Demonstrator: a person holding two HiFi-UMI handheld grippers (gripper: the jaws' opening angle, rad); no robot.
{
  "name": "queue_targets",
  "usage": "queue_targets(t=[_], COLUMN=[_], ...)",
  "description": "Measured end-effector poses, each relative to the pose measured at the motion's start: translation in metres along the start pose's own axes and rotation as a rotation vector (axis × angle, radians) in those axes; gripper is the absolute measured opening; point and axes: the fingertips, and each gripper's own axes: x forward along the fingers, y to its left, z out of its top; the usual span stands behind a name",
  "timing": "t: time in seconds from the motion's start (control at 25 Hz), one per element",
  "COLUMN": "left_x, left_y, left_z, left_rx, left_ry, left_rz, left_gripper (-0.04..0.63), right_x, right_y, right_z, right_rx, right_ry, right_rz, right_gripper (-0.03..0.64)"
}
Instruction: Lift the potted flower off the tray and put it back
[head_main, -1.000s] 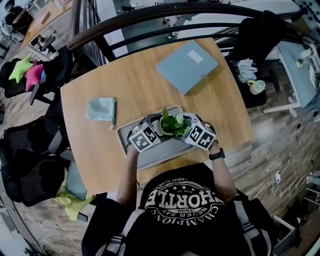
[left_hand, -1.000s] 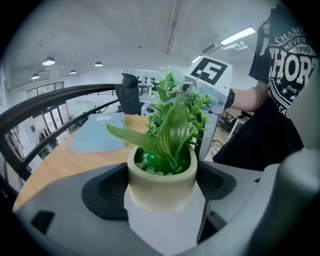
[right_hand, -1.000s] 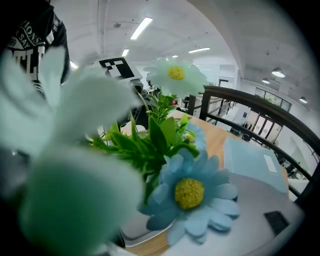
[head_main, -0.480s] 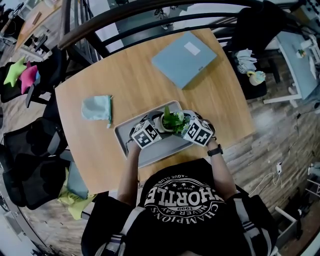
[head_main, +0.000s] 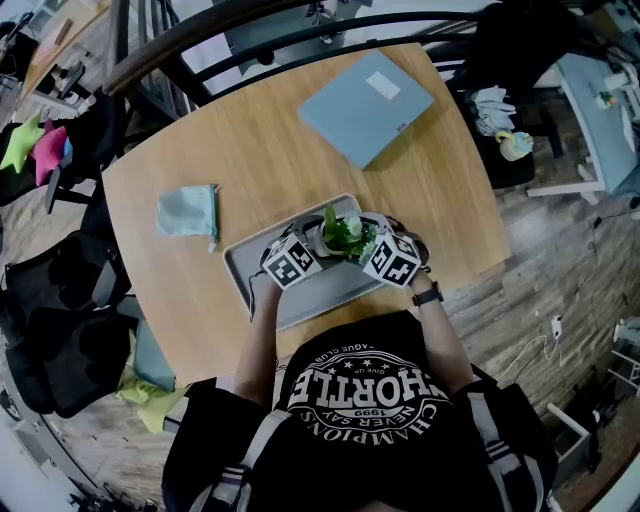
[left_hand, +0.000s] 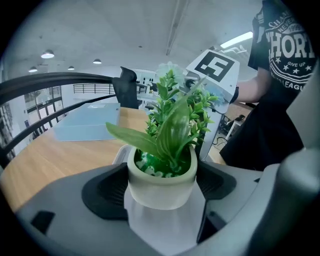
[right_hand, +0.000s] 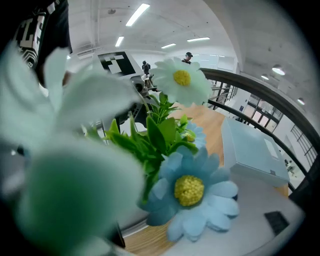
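Potted flower (head_main: 340, 236) lowered over tray (head_main: 300, 300); wooden table (head_main: 220, 150), railing (head_main: 200, 43) behind.

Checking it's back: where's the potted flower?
In the head view the potted flower is over the grey tray's far side, between the left hand-held gripper and right hand-held gripper; contact with the tray is unclear.

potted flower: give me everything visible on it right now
The potted flower is a small round off-white pot, smooth and glossy-looking, topped with green filler and white pebbles. Artificial-looking green leaves rise from it, with pale blue and white daisies, yellow-centred. It stands upright over the grey tray; whether it touches the tray is unclear. The left gripper clamps its sides; foliage hides the hold of the right gripper.
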Motion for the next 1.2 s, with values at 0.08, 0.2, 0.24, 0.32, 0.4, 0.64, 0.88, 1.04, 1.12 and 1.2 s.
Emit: queue_targets(t=[0.08, 0.2, 0.24, 0.32, 0.4, 0.64, 0.88, 1.04, 1.12, 1.2], left_x=[-0.001, -0.001, -0.001, 0.0, 0.002, 0.0, -0.017, -0.033, -0.043, -0.051], left_y=[0.002, 0.005, 0.005, 0.006, 0.005, 0.005, 0.006, 0.0, -0.001, -0.002], left_z=[0.001, -0.003, -0.004, -0.006, -0.006, -0.013, -0.018, -0.02, -0.018, -0.019], left_rx=[-0.006, -0.013, -0.021, -0.026, -0.022, -0.068, -0.088, -0.104, -0.103, -0.107], left_ry=[-0.02, -0.031, -0.024, -0.019, -0.021, 0.0, 0.009, -0.003, -0.014, -0.022], left_rz=[0.001, 0.011, 0.014, 0.024, 0.038, 0.096, 0.163, 0.208, 0.234, 0.263], left_gripper=[0.434, 0.434, 0.434, 0.434, 0.434, 0.434, 0.434, 0.434, 0.434, 0.434], right_x=[0.001, 0.003, 0.004, 0.006, 0.007, 0.008, -0.002, -0.012, -0.019, -0.026], right_y=[-0.002, -0.003, -0.003, -0.004, -0.003, -0.003, -0.005, -0.006, -0.009, -0.012], right_z=[0.001, 0.002, 0.001, -0.001, -0.003, -0.007, -0.01, -0.018, -0.022, -0.028], right_rx=[-0.013, -0.019, -0.011, 0.016, 0.031, 0.066, 0.157, 0.18, 0.195, 0.212], right_ry=[-0.008, -0.015, -0.014, -0.013, -0.011, -0.001, -0.058, -0.073, -0.077, -0.087], right_rz=[-0.001, 0.002, 0.005, 0.011, 0.013, -0.017, -0.057, -0.091, -0.118, -0.145], right_gripper=[0.436, 0.436, 0.436, 0.437, 0.437, 0.437, 0.436, 0.434, 0.433, 0.428])
